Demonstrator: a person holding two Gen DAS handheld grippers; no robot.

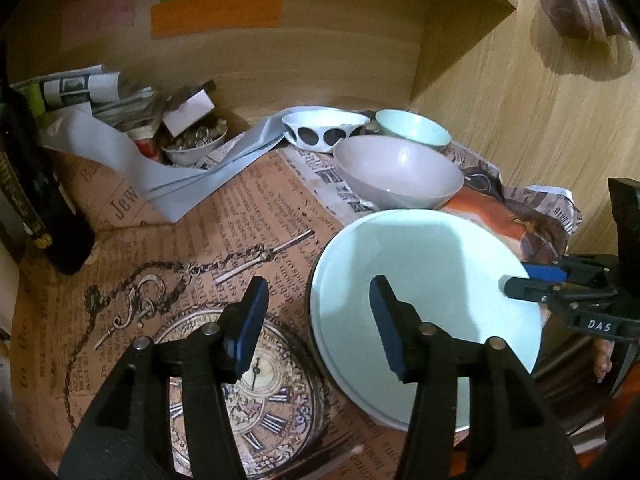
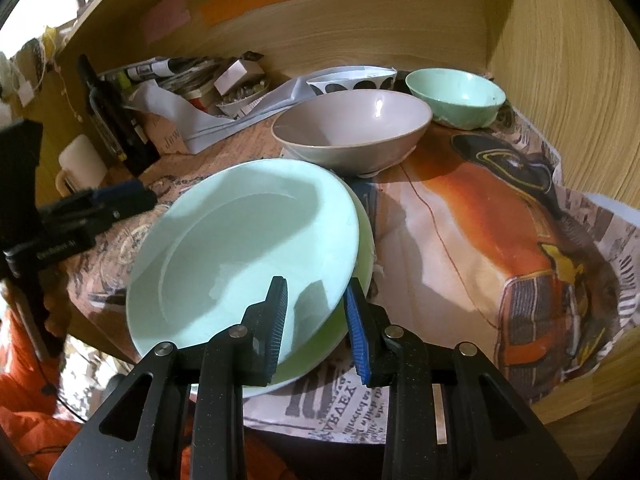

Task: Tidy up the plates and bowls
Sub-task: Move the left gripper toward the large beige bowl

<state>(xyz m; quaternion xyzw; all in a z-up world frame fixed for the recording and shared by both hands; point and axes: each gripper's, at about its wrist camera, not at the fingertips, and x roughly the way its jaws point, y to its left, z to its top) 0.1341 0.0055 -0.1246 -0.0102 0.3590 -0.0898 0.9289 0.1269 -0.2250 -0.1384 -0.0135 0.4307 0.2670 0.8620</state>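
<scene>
At the near rim of the pale green plate (image 2: 240,248), the right gripper (image 2: 316,320) clamps the edge between its narrow jaws, the plate tilted over a green dish (image 2: 340,344) beneath. Left of the plate, the left gripper (image 1: 320,324) stands apart, empty, above the printed paper (image 1: 200,240). Behind sit a grey bowl (image 2: 352,132), a mint bowl (image 2: 456,96) and a spotted bowl (image 2: 352,80).

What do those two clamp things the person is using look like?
Both are black plastic tools with matte, triangular cut-out arms joined by round silver pins. The left gripper and right gripper each end in two flat blue ribbed pads. Small white lettering marks the side of each.
</scene>
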